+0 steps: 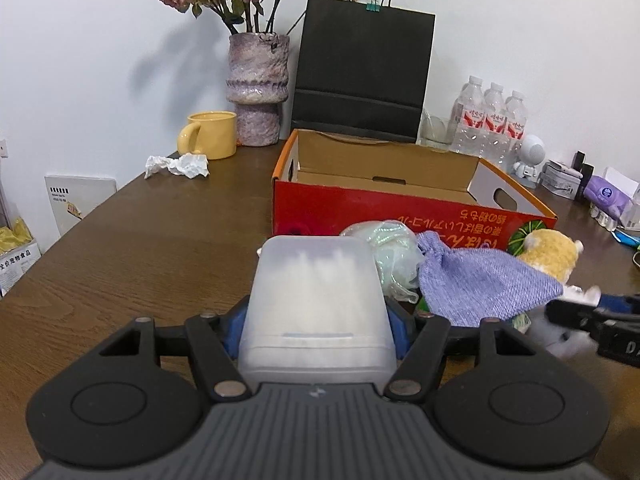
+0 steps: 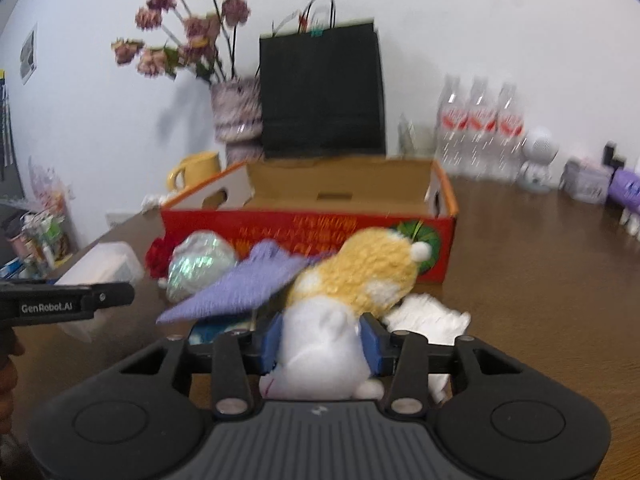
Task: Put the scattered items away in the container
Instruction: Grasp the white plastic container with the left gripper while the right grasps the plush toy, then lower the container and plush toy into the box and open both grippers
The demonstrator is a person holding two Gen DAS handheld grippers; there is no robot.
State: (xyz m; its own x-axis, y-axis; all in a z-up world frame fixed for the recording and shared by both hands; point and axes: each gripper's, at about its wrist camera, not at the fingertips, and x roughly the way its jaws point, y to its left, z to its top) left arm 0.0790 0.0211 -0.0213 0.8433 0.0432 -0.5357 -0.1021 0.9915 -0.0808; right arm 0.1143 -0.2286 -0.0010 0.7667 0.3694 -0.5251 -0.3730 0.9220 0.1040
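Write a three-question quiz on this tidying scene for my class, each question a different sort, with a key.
1. True or false: the cardboard box already holds the plush toy.
2. What does the left gripper grip: A) yellow mug B) translucent plastic container C) crumpled paper?
3. Fill in: a purple knitted ___ lies against the plush toy.

Key: 1 false; 2 B; 3 pouch.

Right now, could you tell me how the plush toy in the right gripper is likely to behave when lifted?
The plush toy looks soft, so it will probably squash between the pads and sag. It seems light. The purple cloth draped on it may slide off.
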